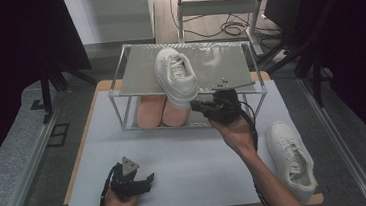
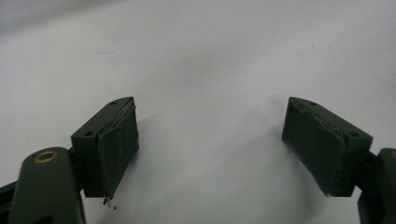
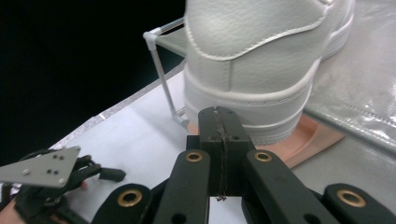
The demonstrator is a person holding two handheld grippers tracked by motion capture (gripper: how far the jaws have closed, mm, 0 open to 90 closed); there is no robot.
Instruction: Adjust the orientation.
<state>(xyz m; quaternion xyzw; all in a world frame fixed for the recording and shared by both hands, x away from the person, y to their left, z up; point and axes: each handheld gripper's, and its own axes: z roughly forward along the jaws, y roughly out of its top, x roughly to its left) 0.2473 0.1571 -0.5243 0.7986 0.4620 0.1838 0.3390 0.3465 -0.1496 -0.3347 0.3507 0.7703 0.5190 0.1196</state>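
1. We see our right gripper at the front edge of the wire shelf rack, at about one o'clock from the middle of the table in the high view.
2. Its jaws are pressed flat together with nothing between them; the right gripper view shows the two pads meeting in one thin seam.
3. The closed tip sits just below and close behind the heel of the white shoe on the rack's top shelf; we cannot tell whether it touches the sole.
4. That shoe lies toe away from us, its heel hanging over the shelf's front edge at twelve o'clock.
5. Beneath it, on the lower level, we see a pair of pink insoles lying side by side.
6. A second white shoe lies on the table at four o'clock, well apart from the rack.
7. Our left gripper rests low at seven o'clock near the table's near edge, jaws spread wide and empty over bare white surface in the left gripper view.
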